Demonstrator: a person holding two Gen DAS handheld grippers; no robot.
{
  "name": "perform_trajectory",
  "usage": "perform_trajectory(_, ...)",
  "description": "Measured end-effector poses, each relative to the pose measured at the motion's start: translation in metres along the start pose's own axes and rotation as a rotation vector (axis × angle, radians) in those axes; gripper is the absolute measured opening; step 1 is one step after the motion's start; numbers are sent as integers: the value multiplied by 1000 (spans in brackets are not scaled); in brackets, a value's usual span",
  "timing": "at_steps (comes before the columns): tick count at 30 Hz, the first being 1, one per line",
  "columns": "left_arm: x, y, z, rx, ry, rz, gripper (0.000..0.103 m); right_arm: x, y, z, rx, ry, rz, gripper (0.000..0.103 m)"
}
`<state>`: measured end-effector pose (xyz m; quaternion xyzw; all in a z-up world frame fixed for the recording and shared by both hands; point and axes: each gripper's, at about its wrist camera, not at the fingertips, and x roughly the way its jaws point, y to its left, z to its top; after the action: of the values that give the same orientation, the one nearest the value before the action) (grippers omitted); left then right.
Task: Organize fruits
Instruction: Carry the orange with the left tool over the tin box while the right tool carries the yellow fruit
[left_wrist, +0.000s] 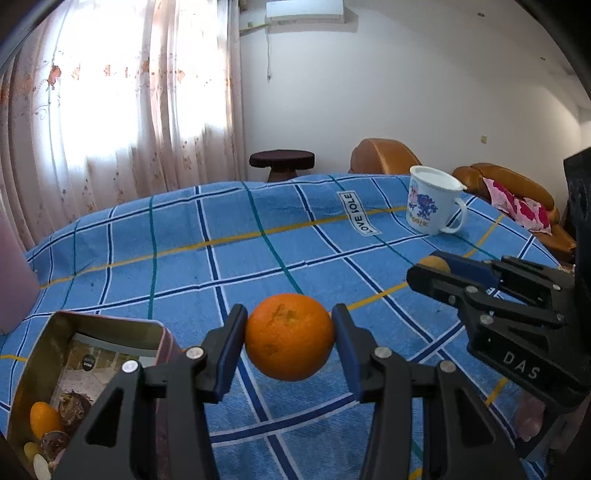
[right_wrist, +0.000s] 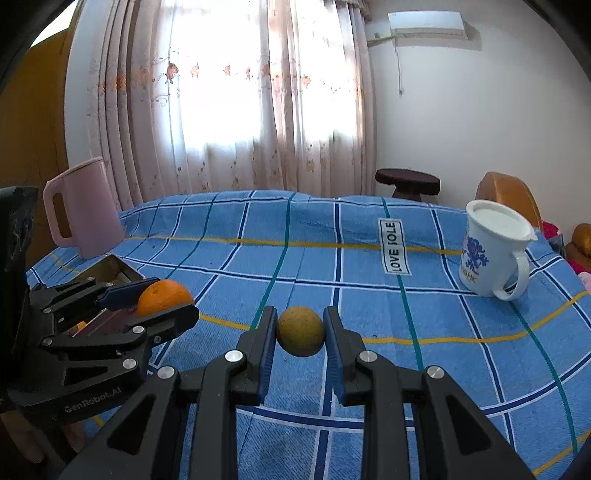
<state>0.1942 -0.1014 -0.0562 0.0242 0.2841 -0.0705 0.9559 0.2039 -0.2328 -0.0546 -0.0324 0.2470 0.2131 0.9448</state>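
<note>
Task judged partly complete: open tin box (left_wrist: 92, 325) at near left on the blue checked tablecloth (left_wrist: 258, 258), already containing a small orange fruit (left_wrist: 44, 419) and a few other rounded items, too dim to identify. Two fruits outstanding, both lifted clear of the cloth and not yet deposited. Left gripper (left_wrist: 290, 345) closed on the orange (left_wrist: 290, 338), pads pressing both flanks, fruit centred between the fingertips, just right of the box rim and slightly beyond it. Right gripper (right_wrist: 301, 332) clamped on the smaller yellow-brown fruit (right_wrist: 301, 330), likewise centred between the pads, farther right of the box, well apart from it. Remaining, by estimate: transfer of both fruits leftward over the box opening, then release. White mug (right_wrist: 491, 251) at far right and pink kettle (right_wrist: 83, 206) at far left uninvolved.
</note>
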Motion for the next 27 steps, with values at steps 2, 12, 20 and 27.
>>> perform_trajectory(2,-2,0,0,-3,-11,5,49,-3,1,0,-5,-15,-2,27)
perform_trajectory(12,-12,3,-3,-22,-56,15,49,-19,7,-4,-28,-83,-11,27)
perform_trajectory(20,-22,1,-4,-16,-104,32,49,-31,13,-7,-50,-138,-23,27)
perform_trajectory(27,-30,0,-6,-10,-142,47,49,-42,16,-9,-60,-188,-26,27)
